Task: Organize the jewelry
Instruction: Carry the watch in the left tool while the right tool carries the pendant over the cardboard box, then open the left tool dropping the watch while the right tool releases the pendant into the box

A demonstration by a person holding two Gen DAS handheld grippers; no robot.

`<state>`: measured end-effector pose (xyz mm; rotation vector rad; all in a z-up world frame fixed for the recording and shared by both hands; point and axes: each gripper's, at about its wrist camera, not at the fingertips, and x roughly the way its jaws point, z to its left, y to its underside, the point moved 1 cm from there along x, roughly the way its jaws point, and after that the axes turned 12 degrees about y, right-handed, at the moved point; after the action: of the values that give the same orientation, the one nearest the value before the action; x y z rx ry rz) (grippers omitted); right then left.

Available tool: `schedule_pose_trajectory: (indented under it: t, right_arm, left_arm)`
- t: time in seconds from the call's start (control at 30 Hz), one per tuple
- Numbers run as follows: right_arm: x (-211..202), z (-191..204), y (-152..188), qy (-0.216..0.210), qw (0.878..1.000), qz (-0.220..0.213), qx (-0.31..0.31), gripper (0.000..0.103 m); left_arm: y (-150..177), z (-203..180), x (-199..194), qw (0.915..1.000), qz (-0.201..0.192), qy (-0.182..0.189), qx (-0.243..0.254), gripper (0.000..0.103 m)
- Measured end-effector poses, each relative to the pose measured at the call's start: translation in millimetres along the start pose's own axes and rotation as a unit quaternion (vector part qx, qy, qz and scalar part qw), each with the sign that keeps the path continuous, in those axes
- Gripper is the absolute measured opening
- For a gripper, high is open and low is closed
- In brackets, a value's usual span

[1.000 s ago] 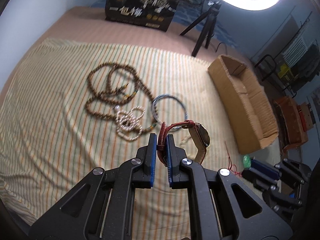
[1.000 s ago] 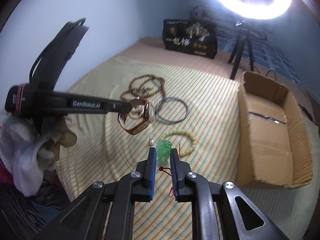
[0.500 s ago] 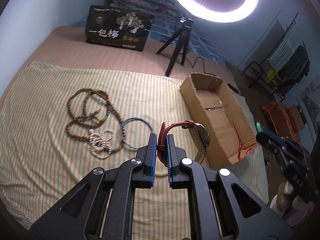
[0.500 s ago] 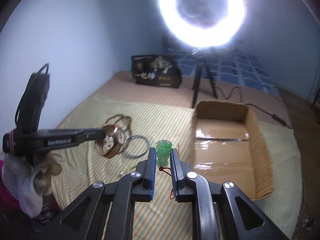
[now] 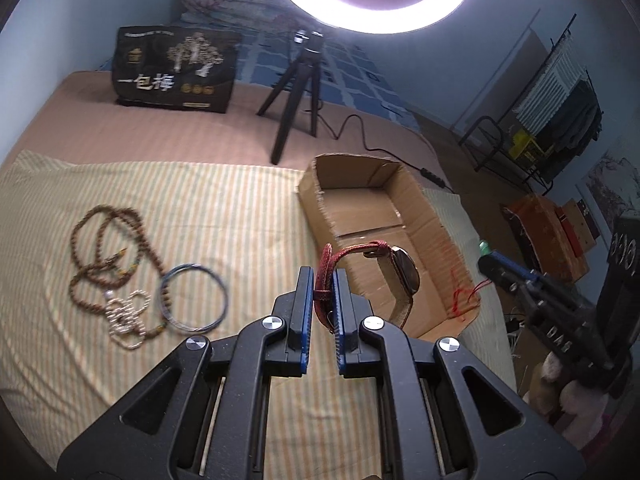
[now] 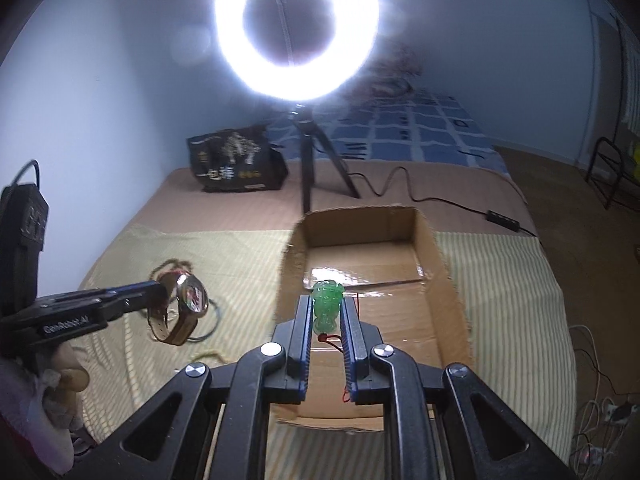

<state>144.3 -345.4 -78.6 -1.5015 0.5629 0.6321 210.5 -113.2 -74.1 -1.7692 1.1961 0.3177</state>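
Wristwatch with red-brown leather strap and round metal case (image 5: 394,276): strap pinched between the blue pads of the left hand-held gripper (image 5: 323,300), jaws narrow. Case hangs free to the right of the pads, above the near left part of the open brown cardboard box (image 5: 316,204). In the right wrist view the same watch (image 6: 188,300) is in the air over the striped yellow cloth (image 6: 240,256), left of the box (image 6: 448,276).

Green translucent carved pendant on a red cord (image 6: 327,306): clamped upright between the pads of the right hand-held gripper (image 6: 326,320), jaws narrow, cord trailing below. Pendant is above the box floor, near half. Left wrist view shows this gripper (image 5: 490,258) beyond the box's right wall, red cord dangling at the near right corner.

Box interior: bare taped cardboard floor; no jewelry lying in it that I can see.

On the cloth, left of the box: long brown wooden bead necklace (image 5: 104,252), white pearl strand (image 5: 128,316) and blue thin hoop bangle (image 5: 194,296), close together, partly overlapping.
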Motion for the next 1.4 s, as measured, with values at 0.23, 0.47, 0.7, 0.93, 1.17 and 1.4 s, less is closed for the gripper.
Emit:
schedule_pose_trajectory:
  t: [0.23,0.47,0.7,0.93,1.17,1.4]
  right_arm:
    - [19,-24,6,0.022,0.999,0.024,0.007,0.012]
    - [36,-40,12,0.034,0.998,0.046,0.014,0.012]
    - [53,-42,18,0.038,0.997,0.067,0.018,0.012]
    - [61,-43,23,0.045,0.996,0.08,0.015,0.012]
    - [62,-42,26,0.044,0.996,0.083,0.01,0.013]
    - [51,-35,25,0.064,0.996,0.06,-0.006,0.072]
  left_arm:
    - [-11,-20,39,0.9999,0.006,0.007,0.007,0.007]
    - [-10,-21,84,0.9994,0.035,-0.004,0.005,0.007]
    - [-6,-24,112,0.9985,0.053,-0.012,0.007,0.007]
    - [-4,-26,122,0.9981,0.059,-0.016,0.006,0.007]
    - [-6,-28,119,0.9984,0.053,-0.017,0.01,0.01]
    - [-7,-28,111,0.9986,0.046,-0.02,0.013,0.033]
